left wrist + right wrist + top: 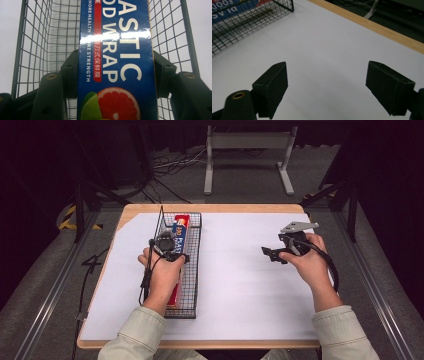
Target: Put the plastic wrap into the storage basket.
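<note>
A long blue plastic-wrap box point(179, 236) lies inside a black wire basket point(196, 270) on the left half of the table. My left gripper point(172, 254) reaches down into the basket and is shut on the box; in the left gripper view both pads point(72, 72) press the sides of the box point(117, 62), whose label shows white lettering and a grapefruit picture. My right gripper point(270, 254) hovers over the white sheet at the right, pointing left. Its jaws stand wide apart in the right gripper view point(327, 87) with nothing between them.
The basket point(242, 22) also appears at the upper left of the right gripper view, with the table's wooden edge point(372, 25) beyond. A white sheet point(240, 285) covers most of the tabletop. A metal stand point(247, 155) and cables lie on the floor past the far edge.
</note>
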A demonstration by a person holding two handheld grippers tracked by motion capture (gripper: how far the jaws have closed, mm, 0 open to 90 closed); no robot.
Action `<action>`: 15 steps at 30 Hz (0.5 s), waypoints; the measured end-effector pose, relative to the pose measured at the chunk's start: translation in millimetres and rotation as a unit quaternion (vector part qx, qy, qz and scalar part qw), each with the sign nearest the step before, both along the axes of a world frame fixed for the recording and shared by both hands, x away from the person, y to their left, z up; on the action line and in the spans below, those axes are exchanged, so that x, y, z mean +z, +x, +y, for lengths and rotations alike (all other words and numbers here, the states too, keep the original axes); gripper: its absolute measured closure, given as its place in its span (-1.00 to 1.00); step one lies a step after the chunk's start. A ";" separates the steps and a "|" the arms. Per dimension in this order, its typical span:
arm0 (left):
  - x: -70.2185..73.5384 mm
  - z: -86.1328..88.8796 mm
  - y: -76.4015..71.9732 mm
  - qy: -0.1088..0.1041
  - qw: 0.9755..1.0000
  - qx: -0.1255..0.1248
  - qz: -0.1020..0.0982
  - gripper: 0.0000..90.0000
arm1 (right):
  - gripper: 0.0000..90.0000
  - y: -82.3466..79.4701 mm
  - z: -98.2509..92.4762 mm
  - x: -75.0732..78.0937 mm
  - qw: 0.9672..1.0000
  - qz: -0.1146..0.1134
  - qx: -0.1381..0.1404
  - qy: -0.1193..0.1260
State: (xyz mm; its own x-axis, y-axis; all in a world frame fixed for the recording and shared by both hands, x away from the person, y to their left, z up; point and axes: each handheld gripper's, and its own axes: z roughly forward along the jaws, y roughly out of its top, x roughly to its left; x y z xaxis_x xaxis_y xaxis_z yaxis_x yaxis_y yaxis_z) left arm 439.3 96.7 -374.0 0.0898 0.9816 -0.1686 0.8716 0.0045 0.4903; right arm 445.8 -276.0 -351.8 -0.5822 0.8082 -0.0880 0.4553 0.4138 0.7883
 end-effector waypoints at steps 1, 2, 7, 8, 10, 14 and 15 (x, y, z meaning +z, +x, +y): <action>-0.2 -0.4 -0.2 0.002 1.000 0.001 -0.001 -0.13 | -0.61 -0.9 0.5 -0.7 1.000 -0.006 0.002 0.003; -0.4 -0.9 -0.5 0.005 1.000 0.001 -0.002 -0.13 | -0.61 -1.6 0.8 -1.5 1.000 -0.012 0.005 0.005; -0.9 -1.9 -0.7 0.008 1.000 0.001 -0.003 -0.13 | -0.61 -4.9 2.3 -6.9 0.999 -0.031 0.007 0.023; -1.1 -2.1 -0.6 0.011 1.000 0.000 -0.002 -0.13 | -0.60 -5.5 2.7 -8.0 0.999 -0.033 0.007 0.026; -1.4 -2.4 -0.6 0.015 1.000 0.002 -0.001 -0.13 | -0.60 -6.7 3.5 -10.0 0.999 -0.036 0.008 0.032; -3.3 -3.2 -0.4 0.016 1.000 0.006 -0.003 -0.14 | -0.60 -7.7 3.3 -12.9 0.998 -0.043 0.008 0.037; -4.1 -3.1 -0.3 0.017 1.000 0.005 -0.003 -0.14 | -0.60 -7.9 3.1 -14.0 0.998 -0.046 0.006 0.041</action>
State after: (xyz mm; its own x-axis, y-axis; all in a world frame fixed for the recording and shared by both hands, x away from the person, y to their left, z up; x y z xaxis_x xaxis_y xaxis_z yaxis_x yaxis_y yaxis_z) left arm 439.1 93.6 -378.1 0.0807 0.9875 -0.1352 0.8681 -0.0030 0.4963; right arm 438.0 -272.9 -365.8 -0.5838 0.8083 -0.0765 0.3743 0.3516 0.8581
